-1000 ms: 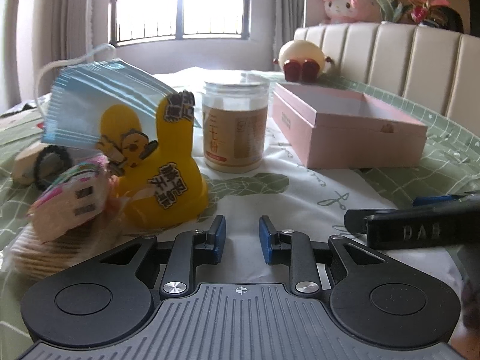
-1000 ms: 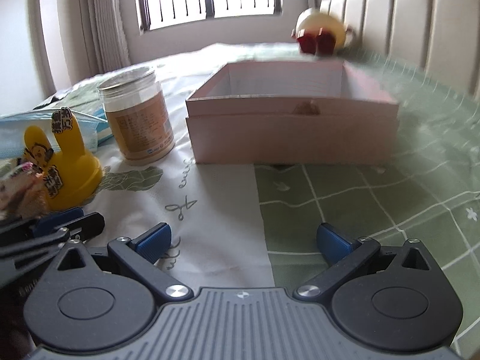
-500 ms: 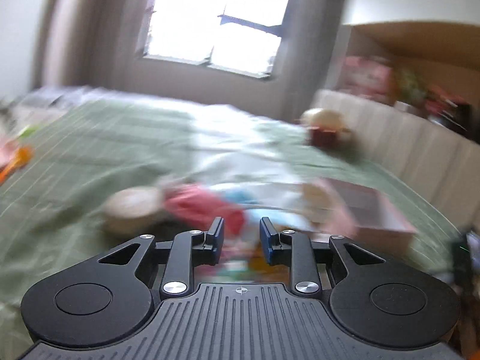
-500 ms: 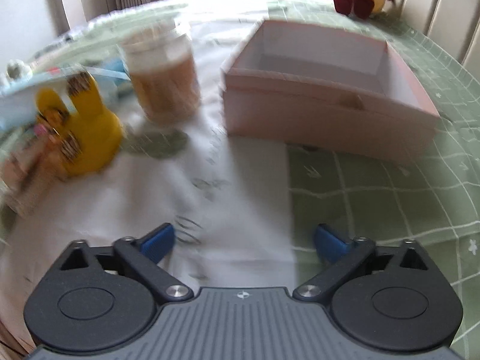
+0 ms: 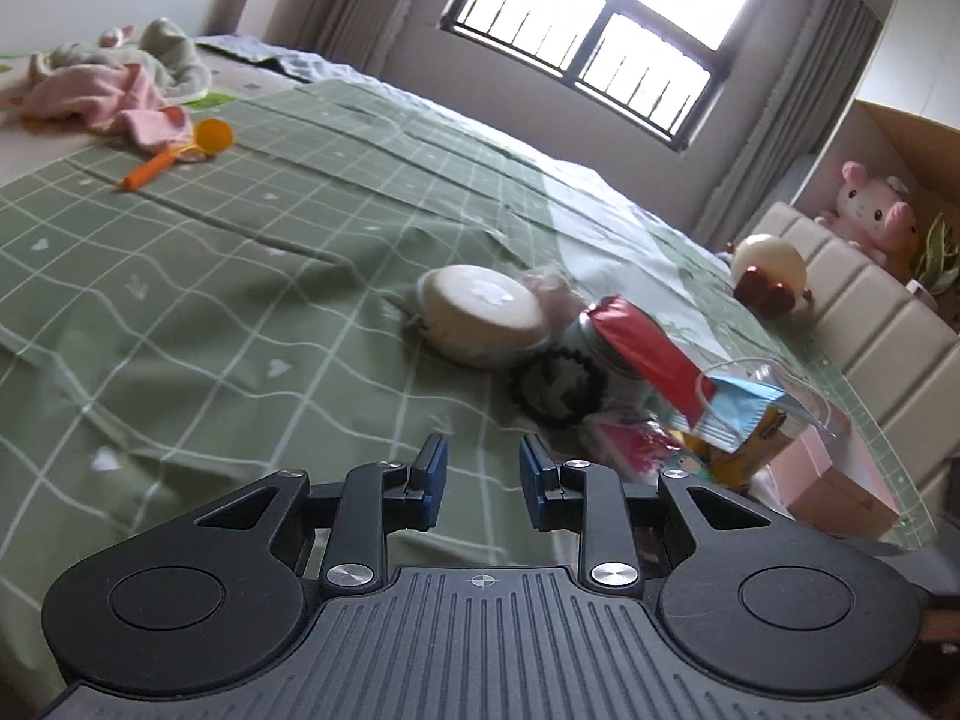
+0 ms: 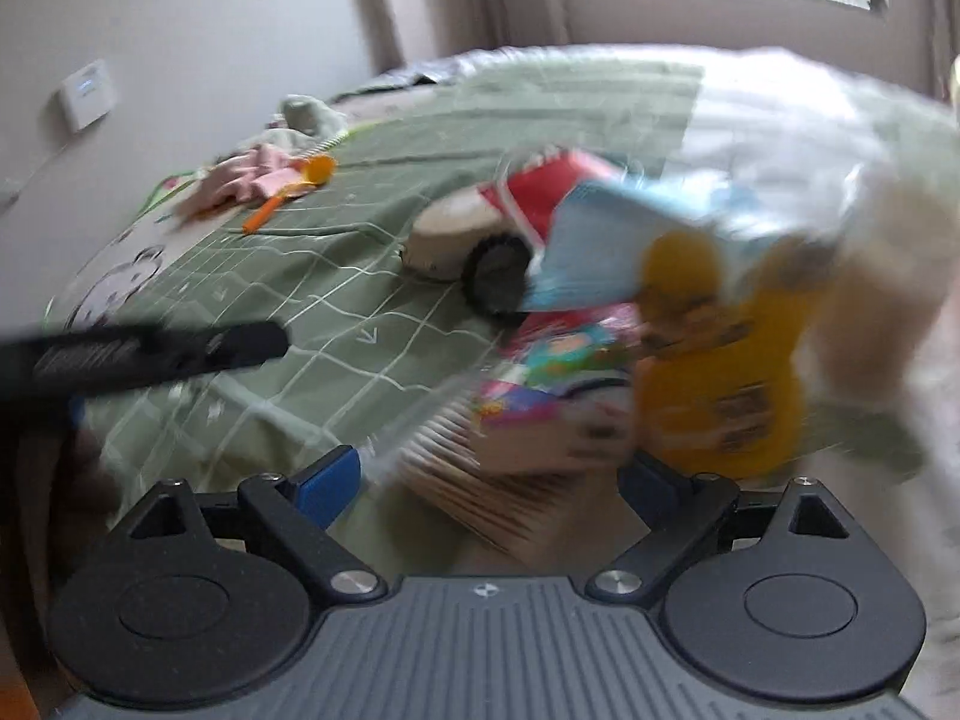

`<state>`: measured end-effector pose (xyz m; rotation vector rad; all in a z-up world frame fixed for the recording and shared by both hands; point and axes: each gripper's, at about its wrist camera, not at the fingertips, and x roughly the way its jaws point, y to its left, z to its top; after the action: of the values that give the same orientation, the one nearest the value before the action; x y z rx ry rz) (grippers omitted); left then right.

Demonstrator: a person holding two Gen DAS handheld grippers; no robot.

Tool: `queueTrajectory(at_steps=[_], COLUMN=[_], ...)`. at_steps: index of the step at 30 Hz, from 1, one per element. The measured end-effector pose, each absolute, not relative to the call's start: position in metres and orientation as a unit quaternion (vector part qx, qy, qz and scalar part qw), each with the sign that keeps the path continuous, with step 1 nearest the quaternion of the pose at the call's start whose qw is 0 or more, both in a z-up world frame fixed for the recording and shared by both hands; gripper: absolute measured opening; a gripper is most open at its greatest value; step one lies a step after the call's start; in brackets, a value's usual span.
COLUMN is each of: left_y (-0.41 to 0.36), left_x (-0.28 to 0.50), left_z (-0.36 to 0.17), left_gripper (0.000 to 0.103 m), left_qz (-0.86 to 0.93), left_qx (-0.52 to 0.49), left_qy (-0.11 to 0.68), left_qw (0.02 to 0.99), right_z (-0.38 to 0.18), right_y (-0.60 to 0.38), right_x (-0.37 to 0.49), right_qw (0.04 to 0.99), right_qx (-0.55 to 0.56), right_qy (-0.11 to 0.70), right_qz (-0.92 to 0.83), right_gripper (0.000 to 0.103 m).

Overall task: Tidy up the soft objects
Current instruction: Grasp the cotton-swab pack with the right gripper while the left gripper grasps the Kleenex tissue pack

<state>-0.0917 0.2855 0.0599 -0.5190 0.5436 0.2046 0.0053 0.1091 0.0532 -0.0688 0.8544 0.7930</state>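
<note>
The left tongs [image 5: 478, 483] are held narrowly apart with nothing between them, above the green bed cover [image 5: 210, 300]. The right tongs [image 6: 492, 480] are spread wide, their jaws having just narrowed slightly, nothing gripped. Just ahead of them lie a biscuit pack [image 6: 510, 480] and yellow bottle [image 6: 720, 384]; a face mask [image 6: 594, 252] lies beyond.

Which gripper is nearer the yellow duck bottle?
Right. The right gripper sits just before the yellow duck bottle; the left gripper faces bedspread, bottle off to its right.

scrunchie [image 5: 555, 385] before round pad [image 5: 480, 307], face mask [image 5: 735, 414] right, clothes [image 5: 105, 93] far left
</note>
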Motion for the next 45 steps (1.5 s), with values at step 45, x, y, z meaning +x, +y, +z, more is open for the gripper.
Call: queueTrajectory(at_steps=[45], left_y=[0.307], left_x=[-0.025], left_z=[0.037], left_gripper=[0.029], left_qz=[-0.026], left_qx=[-0.268], left_qy=[0.336], left_qw=[0.903], right_z=[0.018], right_y=[0.114], right_x=[-0.009], right_qw=[0.852], right_qx=[-0.059], right_qy=[0.365], right_qz=[0.371], right_gripper=[0.090])
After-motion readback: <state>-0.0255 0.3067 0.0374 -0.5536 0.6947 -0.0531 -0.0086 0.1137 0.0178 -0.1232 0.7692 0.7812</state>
